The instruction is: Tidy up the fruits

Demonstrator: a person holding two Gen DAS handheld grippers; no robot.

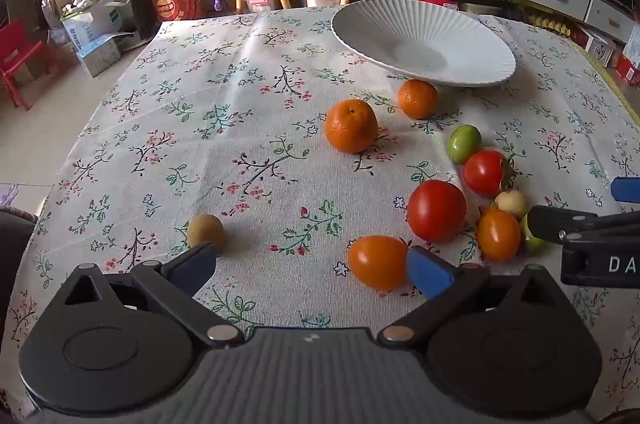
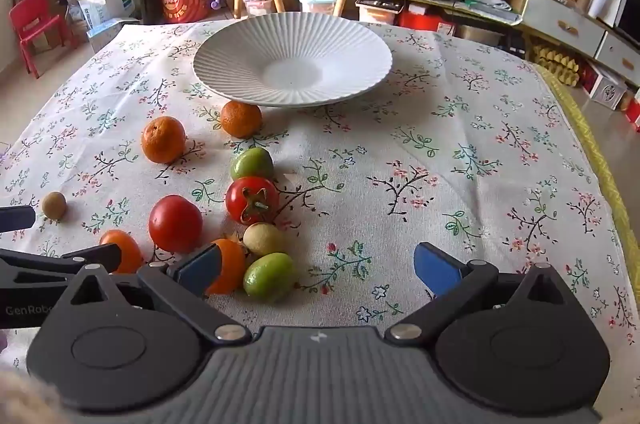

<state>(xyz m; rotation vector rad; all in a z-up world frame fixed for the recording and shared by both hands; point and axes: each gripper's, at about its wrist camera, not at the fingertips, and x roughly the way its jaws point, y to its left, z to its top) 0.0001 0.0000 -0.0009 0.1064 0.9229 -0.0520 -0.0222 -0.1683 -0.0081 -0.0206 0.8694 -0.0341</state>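
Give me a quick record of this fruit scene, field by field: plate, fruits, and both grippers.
plate: white, ribbed, nothing in it, far side of the table
oranges: two, near the plate
red tomatoes: two, mid-cluster
green fruits: two
other fruits: two orange tomatoes, one pale fruit, one brown fruit apart at left
left gripper: open, holding nothing
right gripper: open, holding nothing
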